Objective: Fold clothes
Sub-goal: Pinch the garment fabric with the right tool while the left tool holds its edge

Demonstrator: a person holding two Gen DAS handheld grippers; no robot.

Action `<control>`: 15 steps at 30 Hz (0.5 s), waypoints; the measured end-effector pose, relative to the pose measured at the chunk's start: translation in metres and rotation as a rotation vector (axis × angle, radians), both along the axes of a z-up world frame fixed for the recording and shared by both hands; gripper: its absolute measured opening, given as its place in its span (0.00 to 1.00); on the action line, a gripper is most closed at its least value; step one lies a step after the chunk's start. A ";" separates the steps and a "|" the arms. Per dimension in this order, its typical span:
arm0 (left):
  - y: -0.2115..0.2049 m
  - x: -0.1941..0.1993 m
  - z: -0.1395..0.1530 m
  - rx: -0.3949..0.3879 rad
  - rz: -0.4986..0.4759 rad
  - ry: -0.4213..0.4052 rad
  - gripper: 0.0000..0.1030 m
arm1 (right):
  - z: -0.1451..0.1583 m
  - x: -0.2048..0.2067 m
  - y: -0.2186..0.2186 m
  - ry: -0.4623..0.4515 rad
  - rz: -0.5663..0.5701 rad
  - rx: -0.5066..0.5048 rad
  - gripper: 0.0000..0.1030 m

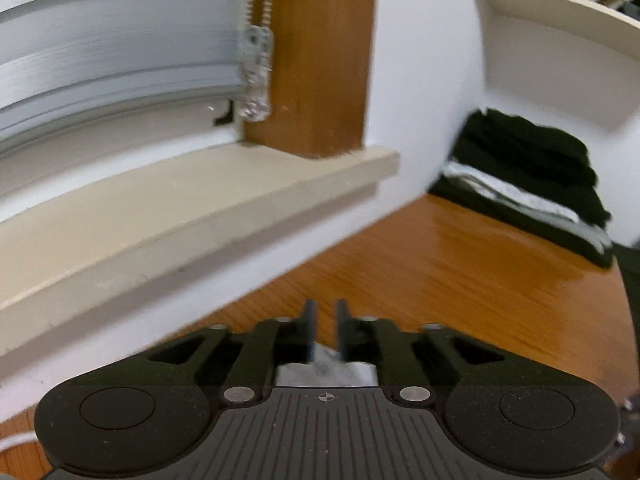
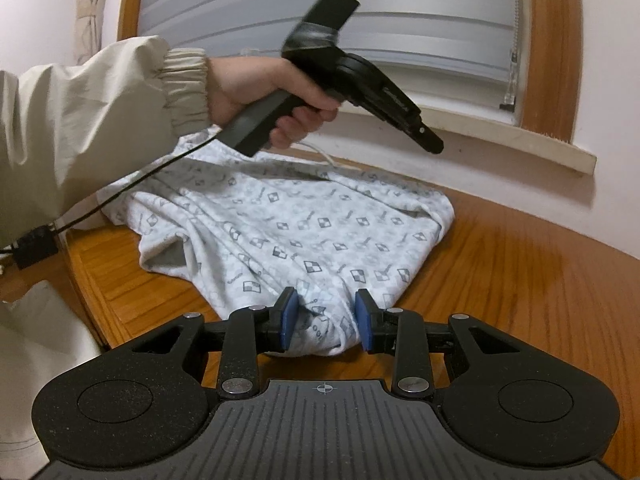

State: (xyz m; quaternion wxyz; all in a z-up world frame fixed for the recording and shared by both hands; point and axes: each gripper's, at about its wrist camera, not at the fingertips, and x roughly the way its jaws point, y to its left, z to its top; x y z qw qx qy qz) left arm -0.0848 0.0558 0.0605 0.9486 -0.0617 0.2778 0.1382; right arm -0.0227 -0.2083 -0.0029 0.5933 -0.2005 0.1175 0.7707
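A: What's sitting around the patterned garment?
B: It's lying bunched on the wooden desk below the windowsill; folded dark clothes are stacking at the desk's far corner.
A: Claws?
B: Right claw is gripping the garment's near edge. Left claw is hovering with its jaws slightly apart, gripping nothing, held by a hand.

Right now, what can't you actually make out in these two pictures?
- Folded black and white clothes pile, left wrist view: blurred; the white wall hides its left end.
- Left tool, right wrist view: motion-blurred, fingertip gap unreadable.
- Patterned white garment, right wrist view: far edge hidden behind the hand and beige sleeve.
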 end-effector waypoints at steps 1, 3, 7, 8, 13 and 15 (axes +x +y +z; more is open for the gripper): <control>-0.006 -0.002 -0.001 0.004 -0.020 0.013 0.52 | 0.000 0.000 0.000 0.001 0.000 0.000 0.32; -0.019 -0.004 -0.006 0.022 -0.062 0.051 0.58 | 0.000 0.000 0.000 0.003 0.000 0.000 0.32; -0.042 0.000 -0.017 0.052 -0.113 0.122 0.58 | 0.000 0.000 0.001 0.014 -0.001 0.003 0.32; -0.048 0.000 -0.019 0.068 -0.132 0.131 0.58 | 0.000 0.000 0.001 0.013 -0.002 0.004 0.32; -0.056 0.008 -0.036 0.089 -0.155 0.205 0.58 | 0.000 -0.001 -0.001 0.011 -0.008 0.010 0.32; -0.051 0.011 -0.036 0.096 -0.143 0.200 0.53 | -0.001 -0.001 -0.002 0.013 -0.008 0.013 0.32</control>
